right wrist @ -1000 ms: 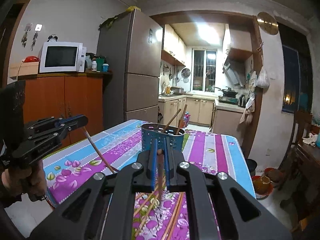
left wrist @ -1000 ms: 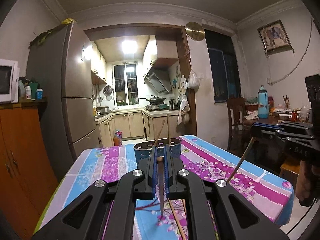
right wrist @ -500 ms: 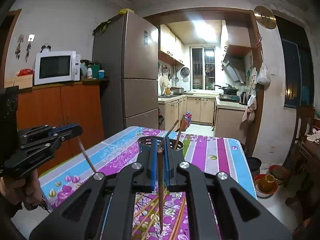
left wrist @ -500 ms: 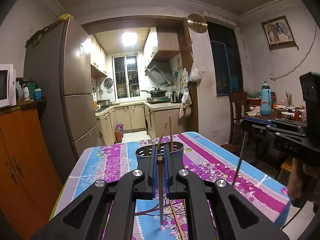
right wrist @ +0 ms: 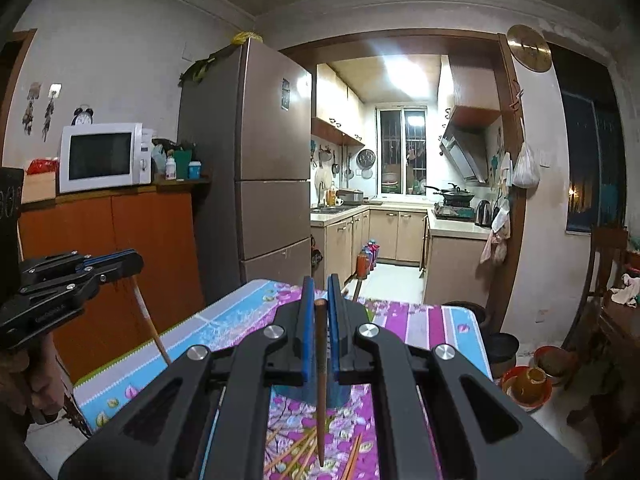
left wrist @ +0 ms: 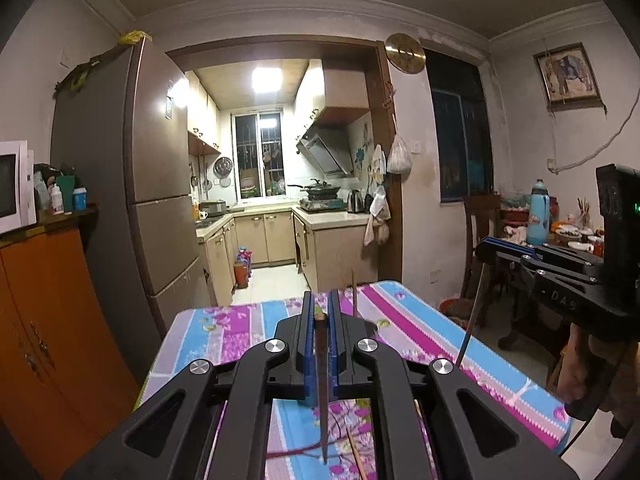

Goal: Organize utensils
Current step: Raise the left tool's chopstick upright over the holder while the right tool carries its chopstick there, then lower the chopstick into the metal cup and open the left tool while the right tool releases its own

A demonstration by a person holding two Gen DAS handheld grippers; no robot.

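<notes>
My left gripper (left wrist: 321, 300) is shut on a dark brown chopstick (left wrist: 322, 384) that hangs tip-down above the floral tablecloth (left wrist: 404, 320). My right gripper (right wrist: 322, 285) is likewise shut on a brown chopstick (right wrist: 320, 384) hanging upright. Each gripper shows in the other's view: the right gripper (left wrist: 486, 245) with its chopstick (left wrist: 469, 328), and the left gripper (right wrist: 134, 263) with its chopstick (right wrist: 150, 320). The utensil holder is mostly hidden behind the fingers; only chopstick ends (left wrist: 354, 292) standing in it show. Several loose chopsticks (right wrist: 296, 452) lie on the cloth below the right gripper.
A tall fridge (right wrist: 272, 176) and an orange cabinet (right wrist: 120, 264) with a microwave (right wrist: 102, 157) stand to the left of the table (right wrist: 236, 320). To the right are a chair (left wrist: 482, 240), a cluttered side table with a blue bottle (left wrist: 538, 213), and bowls on the floor (right wrist: 528, 384).
Both grippers have risen with their chopsticks still held. The table and the holder have sunk lower in both views, and the holder now sits behind the fingers.
</notes>
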